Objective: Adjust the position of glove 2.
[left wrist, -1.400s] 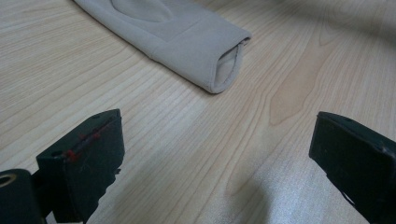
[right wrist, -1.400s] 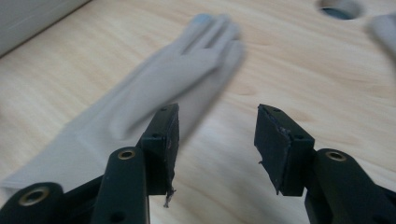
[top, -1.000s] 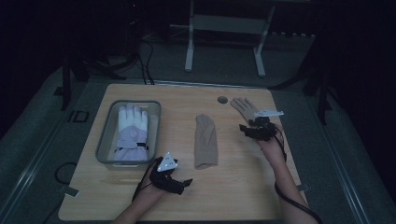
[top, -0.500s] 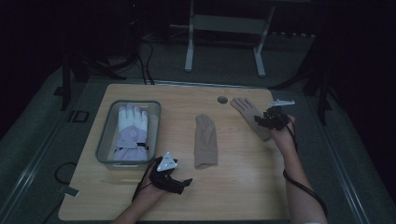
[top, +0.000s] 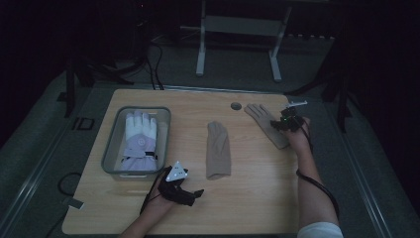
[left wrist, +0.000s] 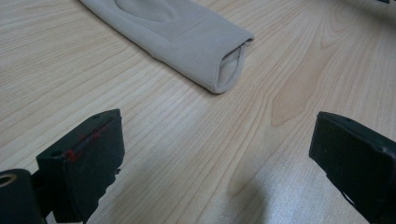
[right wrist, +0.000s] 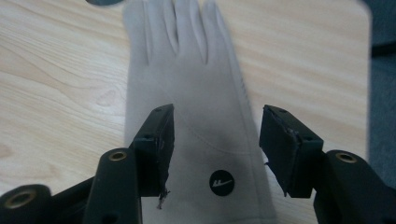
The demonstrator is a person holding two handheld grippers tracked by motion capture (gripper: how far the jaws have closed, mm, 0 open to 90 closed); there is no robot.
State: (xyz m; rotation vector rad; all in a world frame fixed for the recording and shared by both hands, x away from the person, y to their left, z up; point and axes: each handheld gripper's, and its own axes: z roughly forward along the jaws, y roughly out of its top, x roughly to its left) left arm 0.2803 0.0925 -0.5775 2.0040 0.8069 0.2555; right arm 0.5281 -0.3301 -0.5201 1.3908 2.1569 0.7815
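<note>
My right gripper (right wrist: 215,149) has just been opening, jaws unclenched astride the far beige glove (right wrist: 191,93) beneath them, nothing grasped yet. My left gripper (left wrist: 215,154) rests released short of the near glove (left wrist: 187,37). Both gloves remain to collect.

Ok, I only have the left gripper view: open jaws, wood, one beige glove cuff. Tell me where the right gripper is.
Observer: The right gripper is over a second beige glove at the far right of the table, with its jaws open either side of the glove's back.
Operator: Describe that glove.
Observer: It lies flat, fingers pointing away from the gripper, with a round black logo near the cuff.
Operator: Report anything else on the table.
Observer: A grey tray at the left holds a white and lilac glove.
</note>
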